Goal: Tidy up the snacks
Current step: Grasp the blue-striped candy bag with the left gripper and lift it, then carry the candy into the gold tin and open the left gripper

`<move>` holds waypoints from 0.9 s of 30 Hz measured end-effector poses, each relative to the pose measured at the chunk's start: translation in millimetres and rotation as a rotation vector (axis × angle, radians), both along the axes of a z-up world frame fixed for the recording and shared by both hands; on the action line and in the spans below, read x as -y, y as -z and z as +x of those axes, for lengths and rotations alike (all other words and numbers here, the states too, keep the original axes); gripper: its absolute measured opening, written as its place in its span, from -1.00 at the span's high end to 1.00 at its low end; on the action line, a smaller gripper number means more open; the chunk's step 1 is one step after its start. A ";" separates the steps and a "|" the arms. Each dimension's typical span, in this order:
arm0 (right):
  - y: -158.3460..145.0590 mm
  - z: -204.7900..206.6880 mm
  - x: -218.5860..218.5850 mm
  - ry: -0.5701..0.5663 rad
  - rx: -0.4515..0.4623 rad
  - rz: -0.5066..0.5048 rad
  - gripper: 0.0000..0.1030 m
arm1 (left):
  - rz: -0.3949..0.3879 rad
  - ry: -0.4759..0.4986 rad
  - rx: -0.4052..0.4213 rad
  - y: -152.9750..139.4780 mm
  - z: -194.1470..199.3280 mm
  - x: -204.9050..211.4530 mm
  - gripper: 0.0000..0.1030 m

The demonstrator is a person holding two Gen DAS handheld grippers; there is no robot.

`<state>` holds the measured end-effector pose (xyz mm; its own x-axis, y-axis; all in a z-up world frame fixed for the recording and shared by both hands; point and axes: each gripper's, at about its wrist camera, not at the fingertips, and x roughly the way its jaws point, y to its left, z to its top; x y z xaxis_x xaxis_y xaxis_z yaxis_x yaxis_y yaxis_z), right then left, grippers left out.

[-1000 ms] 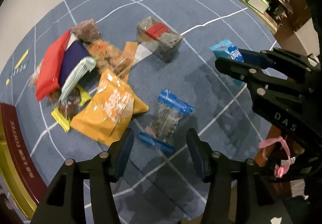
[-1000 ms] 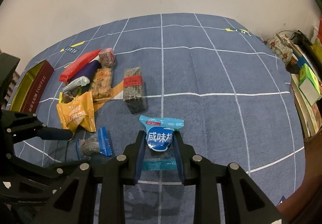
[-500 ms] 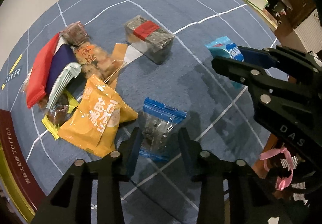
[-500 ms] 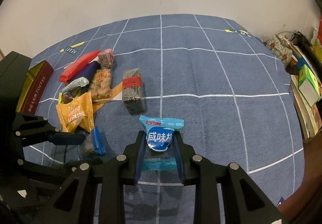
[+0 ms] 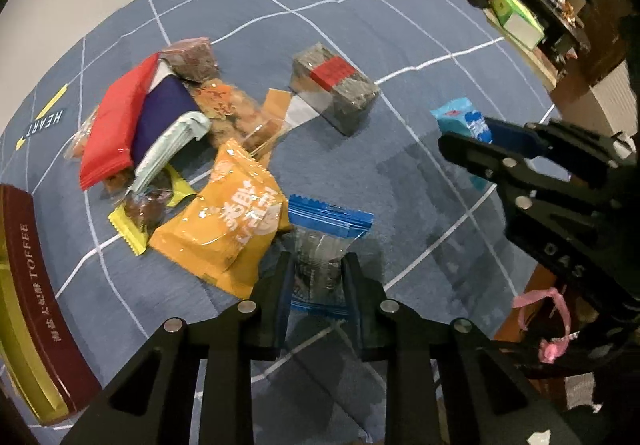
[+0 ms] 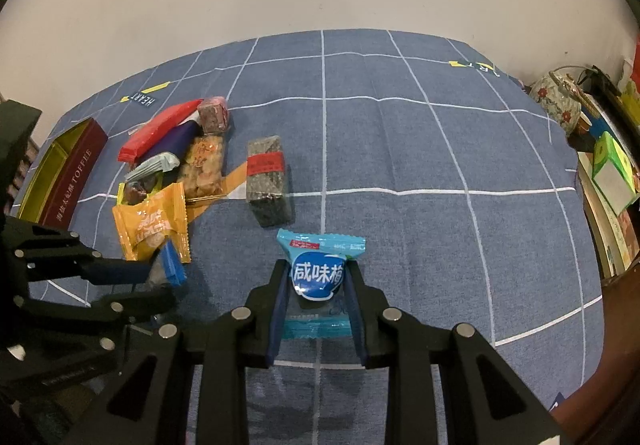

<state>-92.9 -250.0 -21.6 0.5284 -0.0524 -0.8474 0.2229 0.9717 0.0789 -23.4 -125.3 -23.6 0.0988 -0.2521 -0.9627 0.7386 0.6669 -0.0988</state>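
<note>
Your left tongs point(image 5: 318, 277) have just been closing, and their pads now press on both sides of the clear snack packet with blue ends point(image 5: 326, 245), which stands between them at the near edge of the snack pile. Your right tongs point(image 6: 318, 283) are clamped on the light blue packet point(image 6: 320, 265) with white characters on a dark blue label; that packet sits upright in their grip, apart from the pile, over the blue grid cloth point(image 6: 400, 149) that covers the counter.

Just beside the clear packet, touching its left side, lies the orange packet point(image 5: 224, 229). Behind that, the pile holds a yellow-edged sweet point(image 5: 140, 211), a pale green wrapper point(image 5: 172, 149), a dark purple packet point(image 5: 164, 117), a red packet point(image 5: 116, 125), a brownish cube in clear wrap point(image 5: 192, 57) and a clear bag of orange-brown crackers point(image 5: 228, 113). The dark block with a red band point(image 5: 334, 85) rests to the right of the pile, on the end of a flat orange strip point(image 5: 276, 105). At the far left edge of the cloth stands the maroon toffee box point(image 5: 36, 285) with its gold interior, open at the top.
</note>
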 end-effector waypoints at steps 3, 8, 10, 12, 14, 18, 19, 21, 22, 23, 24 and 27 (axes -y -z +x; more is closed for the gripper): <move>0.8 0.0 -0.6 0.000 -0.002 -0.004 0.46 | -0.012 -0.016 0.014 -10.5 0.4 -8.4 0.58; 1.1 -0.6 -0.2 0.004 0.002 -0.027 0.46 | -0.053 -0.095 0.054 -37.9 13.9 -37.5 0.58; 2.4 -0.5 1.0 0.008 -0.002 -0.036 0.46 | -0.063 -0.145 0.083 -48.8 22.6 -58.0 0.58; 4.2 -0.1 2.9 0.016 -0.007 -0.033 0.46 | -0.047 -0.197 0.117 -55.2 33.9 -80.3 0.58; 4.4 0.1 4.5 0.020 -0.011 -0.036 0.46 | -0.025 -0.269 0.138 -58.8 46.6 -109.2 0.58; 2.3 -0.3 3.7 0.017 -0.003 -0.074 0.46 | -0.001 -0.414 0.170 -62.0 69.4 -169.1 0.58; 1.2 -0.6 4.7 0.019 0.002 -0.075 0.46 | 0.007 -0.440 0.174 -61.6 73.7 -180.7 0.58; -0.8 -0.9 6.9 0.030 0.011 -0.073 0.46 | 0.027 -0.504 0.184 -57.0 82.7 -210.0 0.58; -1.6 -0.5 7.8 0.036 0.011 -0.073 0.46 | 0.043 -0.534 0.190 -54.9 86.0 -221.5 0.58; -2.1 -0.3 8.2 0.039 0.010 -0.071 0.46 | 0.058 -0.562 0.188 -51.4 89.6 -234.9 0.58; -2.4 -0.1 8.3 0.043 0.009 -0.069 0.46 | 0.069 -0.587 0.190 -48.2 92.0 -246.7 0.58; -2.2 2.4 8.8 0.064 0.001 -0.050 0.46 | 0.092 -0.643 0.170 -36.1 98.2 -272.5 0.58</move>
<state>-90.6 -258.7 -19.4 0.5237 -0.1283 -0.8422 0.2844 0.9582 0.0309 74.8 147.2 12.4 0.3537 -0.0098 -0.9353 0.1916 0.9795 0.0622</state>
